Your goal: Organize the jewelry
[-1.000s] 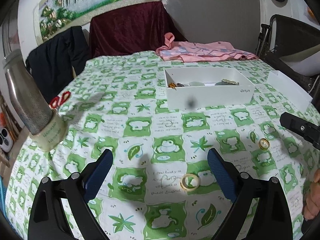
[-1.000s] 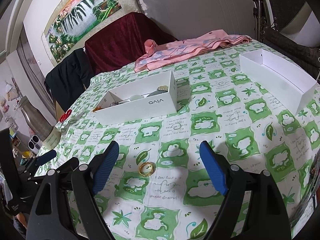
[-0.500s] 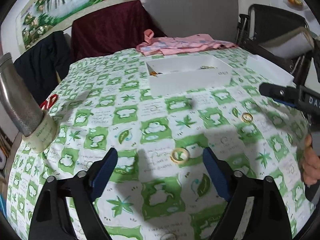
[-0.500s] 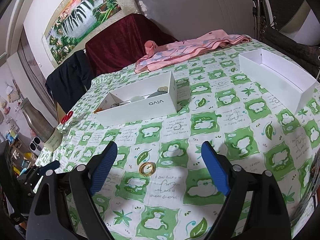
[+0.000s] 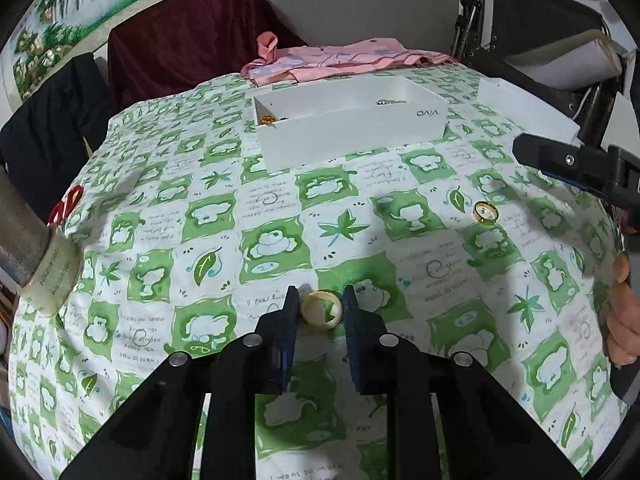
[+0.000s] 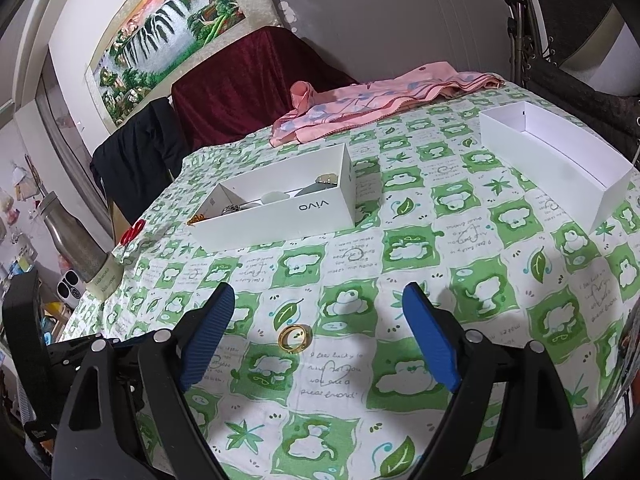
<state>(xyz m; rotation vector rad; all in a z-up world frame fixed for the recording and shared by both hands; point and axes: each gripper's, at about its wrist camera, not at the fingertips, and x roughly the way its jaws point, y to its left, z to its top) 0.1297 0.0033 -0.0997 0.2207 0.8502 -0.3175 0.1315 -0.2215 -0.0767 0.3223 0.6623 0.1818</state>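
Observation:
My left gripper (image 5: pixel 320 300) is shut on a pale cream ring (image 5: pixel 321 309), which lies on the green-and-white tablecloth (image 5: pixel 280 248) with a pad against each side. A gold ring (image 5: pixel 485 213) lies further right, beside one black finger (image 5: pixel 560 158) of the right gripper. In the right wrist view the right gripper (image 6: pixel 318 296) is open and hangs over that gold ring (image 6: pixel 295 336), which rests on the cloth between and just ahead of its blue pads, untouched. A white "vivo" box (image 6: pixel 276 212) holding several jewelry pieces stands further back.
An open white box (image 6: pixel 556 160) stands at the right of the table. A pink cloth (image 5: pixel 340 60) lies at the far edge. A steel bottle (image 5: pixel 24 232) and red scissors (image 5: pixel 66 206) are at the left edge. A hand (image 5: pixel 624 312) shows at the right.
My left gripper tipped down over the pale ring and its jaws closed from wide open onto it. The right gripper and the gold ring have not moved.

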